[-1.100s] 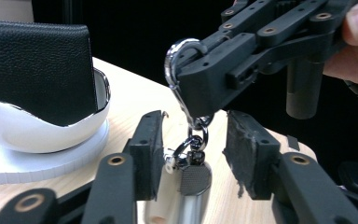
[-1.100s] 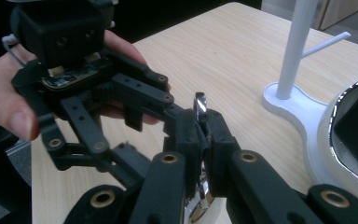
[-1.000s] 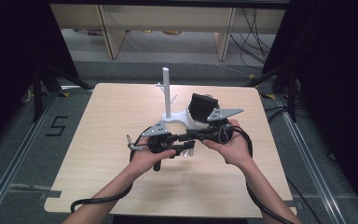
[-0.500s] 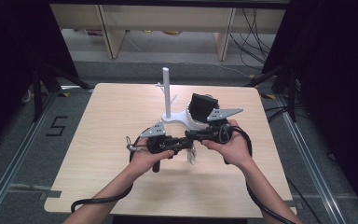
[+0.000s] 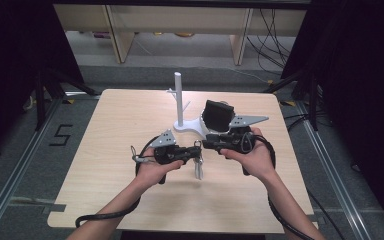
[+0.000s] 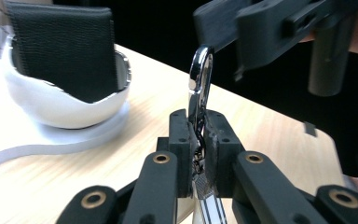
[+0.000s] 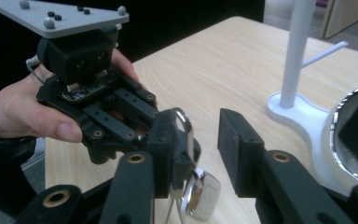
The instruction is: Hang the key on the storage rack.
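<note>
A bunch of keys on a silver ring (image 6: 200, 77) is pinched in my left gripper (image 6: 198, 126), whose jaws have just been closing and now stand shut on the ring. The keys (image 5: 199, 170) hang below it over the table. In the right gripper view the ring (image 7: 185, 125) sits between the parted jaws of my right gripper (image 7: 200, 133), beside its left finger (image 7: 165, 135). Those jaws have just been opening, and the far pad is off the ring. The two grippers meet tip to tip, left gripper (image 5: 196, 152) and right gripper (image 5: 207, 143), at mid table.
A white stand (image 5: 179, 100) with an upright post and side pegs rises behind the grippers. Its base carries a white bowl (image 6: 51, 105) with a black wallet (image 5: 217, 115) standing in it. The wooden table (image 5: 110, 130) has bare room at left and front.
The right gripper's jaws have parted from the key ring, and the left gripper has shut on it. Both hands stayed close together at mid table.
</note>
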The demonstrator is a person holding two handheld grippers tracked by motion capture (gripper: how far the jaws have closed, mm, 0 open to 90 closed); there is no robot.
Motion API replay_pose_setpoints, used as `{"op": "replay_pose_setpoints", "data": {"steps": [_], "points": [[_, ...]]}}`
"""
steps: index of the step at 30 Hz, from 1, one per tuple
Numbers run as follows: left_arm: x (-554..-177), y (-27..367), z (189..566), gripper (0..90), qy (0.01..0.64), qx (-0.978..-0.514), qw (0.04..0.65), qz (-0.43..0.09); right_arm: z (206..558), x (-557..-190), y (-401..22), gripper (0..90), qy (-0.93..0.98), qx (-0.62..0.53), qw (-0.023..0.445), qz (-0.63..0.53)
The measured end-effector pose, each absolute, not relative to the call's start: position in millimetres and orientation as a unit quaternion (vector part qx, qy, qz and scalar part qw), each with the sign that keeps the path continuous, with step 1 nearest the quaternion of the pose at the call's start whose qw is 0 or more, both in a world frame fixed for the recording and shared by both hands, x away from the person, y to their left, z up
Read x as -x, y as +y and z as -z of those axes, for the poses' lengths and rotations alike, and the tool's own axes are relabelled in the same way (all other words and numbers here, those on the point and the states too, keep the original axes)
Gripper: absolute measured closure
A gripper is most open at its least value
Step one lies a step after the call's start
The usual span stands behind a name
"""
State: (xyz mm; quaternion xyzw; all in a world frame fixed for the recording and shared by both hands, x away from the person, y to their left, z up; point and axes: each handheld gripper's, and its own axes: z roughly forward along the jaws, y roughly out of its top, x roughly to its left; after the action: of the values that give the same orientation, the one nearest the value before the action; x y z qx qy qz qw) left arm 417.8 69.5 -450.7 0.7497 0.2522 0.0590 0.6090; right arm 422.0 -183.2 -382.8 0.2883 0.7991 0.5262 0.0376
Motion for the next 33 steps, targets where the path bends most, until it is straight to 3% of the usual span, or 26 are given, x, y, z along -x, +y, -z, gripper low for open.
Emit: {"op": "replay_pose_setpoints", "data": {"steps": [14, 26, 33], "points": [[-418, 93, 444, 82.2, 0.286, -0.747, 0.585, -0.138, 398, -416, -224, 61.7, 0.766, -0.345, 0.087, -0.535], [-430, 123, 433, 82.2, 0.346, -0.715, 0.568, -0.217, 442, -401, -264, 59.5, 0.729, -0.425, 0.145, -0.517], [-441, 133, 425, 82.2, 0.374, -0.698, 0.553, -0.261, 455, -394, -267, 59.0, 0.718, -0.453, 0.154, -0.505]]}}
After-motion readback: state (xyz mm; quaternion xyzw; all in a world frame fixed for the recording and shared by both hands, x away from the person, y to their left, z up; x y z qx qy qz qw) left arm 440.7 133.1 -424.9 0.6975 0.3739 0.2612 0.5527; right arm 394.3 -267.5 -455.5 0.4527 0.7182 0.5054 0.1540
